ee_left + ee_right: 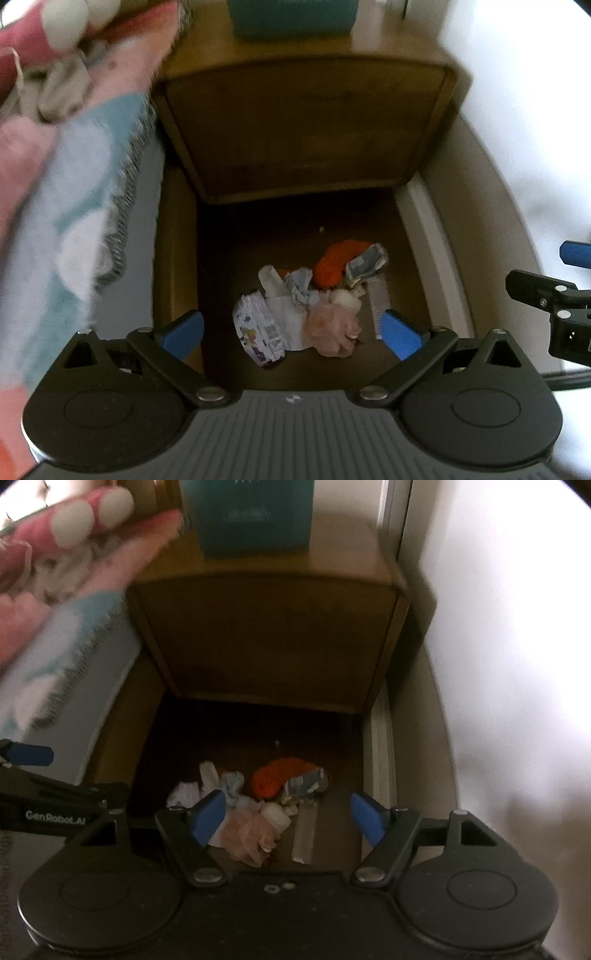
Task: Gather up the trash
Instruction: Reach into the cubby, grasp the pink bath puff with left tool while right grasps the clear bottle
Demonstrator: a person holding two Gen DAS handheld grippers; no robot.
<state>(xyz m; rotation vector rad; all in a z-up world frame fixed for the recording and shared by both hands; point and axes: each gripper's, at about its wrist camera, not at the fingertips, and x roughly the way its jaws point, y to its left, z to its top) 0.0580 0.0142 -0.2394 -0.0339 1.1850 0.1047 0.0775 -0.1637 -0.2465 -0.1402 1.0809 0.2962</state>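
Note:
A pile of trash (314, 306) lies on the dark floor in front of a wooden nightstand: an orange scrap (334, 264), a printed wrapper (258, 332), a pink crumpled tissue (332, 328), a grey wrapper (367, 264) and a white comb (380, 306). My left gripper (291, 334) is open and empty, held above the pile. My right gripper (288, 818) is open and empty above the same pile (255, 801); it also shows at the right edge of the left wrist view (546, 295).
The wooden nightstand (303, 133) stands behind the pile with a teal box (291, 16) on top. A bed with a pink and blue blanket (66, 177) is on the left. A white wall (517, 110) and baseboard are on the right.

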